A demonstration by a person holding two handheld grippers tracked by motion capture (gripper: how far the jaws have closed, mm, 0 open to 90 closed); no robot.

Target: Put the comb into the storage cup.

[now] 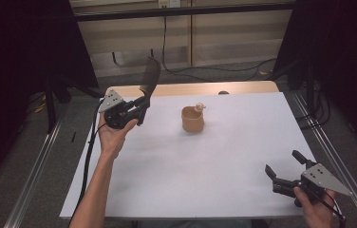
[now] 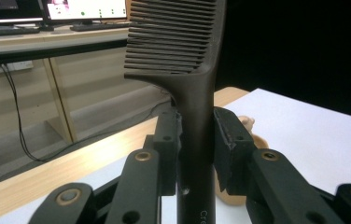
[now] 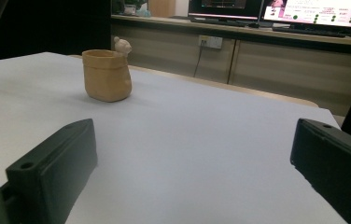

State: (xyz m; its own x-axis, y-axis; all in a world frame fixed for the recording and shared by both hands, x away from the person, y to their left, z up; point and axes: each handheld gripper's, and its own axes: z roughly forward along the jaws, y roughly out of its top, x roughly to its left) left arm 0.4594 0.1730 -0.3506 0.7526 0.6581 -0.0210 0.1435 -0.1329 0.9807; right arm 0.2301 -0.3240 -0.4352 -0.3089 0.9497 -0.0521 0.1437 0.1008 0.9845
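Observation:
A dark comb point(image 1: 149, 77) stands upright in my left gripper point(image 1: 142, 106), raised over the table's far left; the jaws are shut on its handle point(image 2: 196, 140), the toothed head above them. A tan bag-shaped cup point(image 1: 192, 119) with a small bear figure point(image 1: 199, 106) on its rim stands near the table's middle, to the right of the comb. It also appears beyond my right gripper's jaws as the cup point(image 3: 107, 75). My right gripper point(image 1: 283, 164) rests at the near right corner, open, with nothing between its jaws.
A white sheet point(image 1: 214, 161) covers the table, with a wooden strip point(image 1: 191, 89) bare at the far edge. Metal rails run along both sides. Cables lie on the floor behind. Monitors point(image 3: 276, 9) stand on a bench at the back.

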